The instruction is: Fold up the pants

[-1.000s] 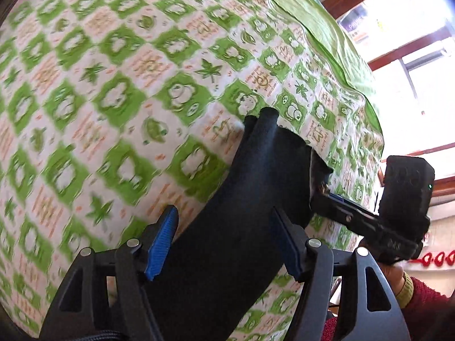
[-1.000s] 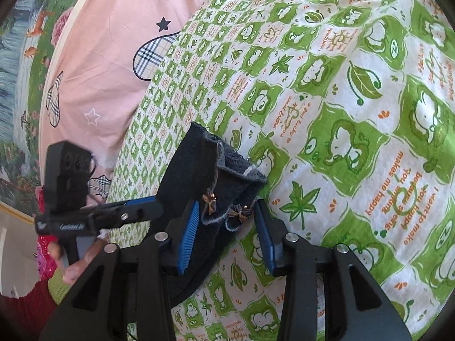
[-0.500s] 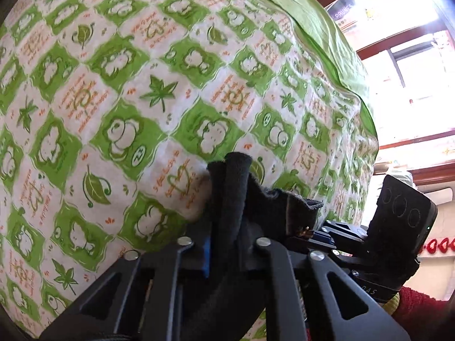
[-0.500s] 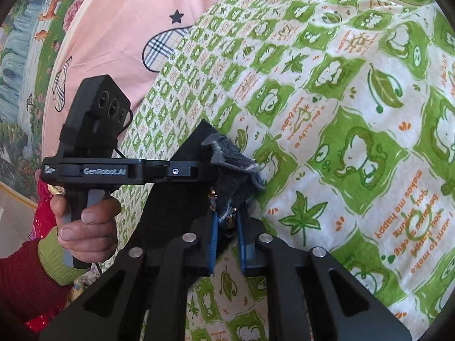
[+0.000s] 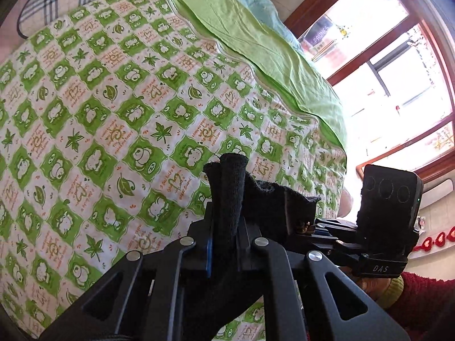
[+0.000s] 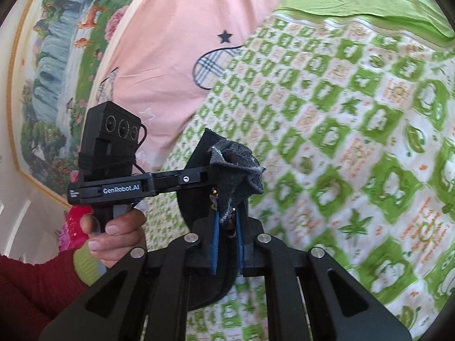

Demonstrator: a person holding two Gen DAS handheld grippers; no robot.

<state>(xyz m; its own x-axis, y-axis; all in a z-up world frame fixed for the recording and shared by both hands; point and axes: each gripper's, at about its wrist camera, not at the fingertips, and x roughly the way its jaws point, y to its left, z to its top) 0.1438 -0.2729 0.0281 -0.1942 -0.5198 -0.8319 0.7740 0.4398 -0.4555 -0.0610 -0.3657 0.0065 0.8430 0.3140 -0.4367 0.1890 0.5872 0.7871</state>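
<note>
The bed (image 5: 119,108), under its green-patterned sheet, fills both views, with a pink quilt (image 6: 176,42) at the far end. The black pants (image 5: 256,199) lie at the near edge. A second ago both sets of fingers stood open around the cloth; now the left gripper (image 5: 226,227) is clamped on a bunched fold and the right gripper (image 6: 227,227) on the frayed hem, both lifted. The grasp looks secured, so the fold can probably begin.
</note>
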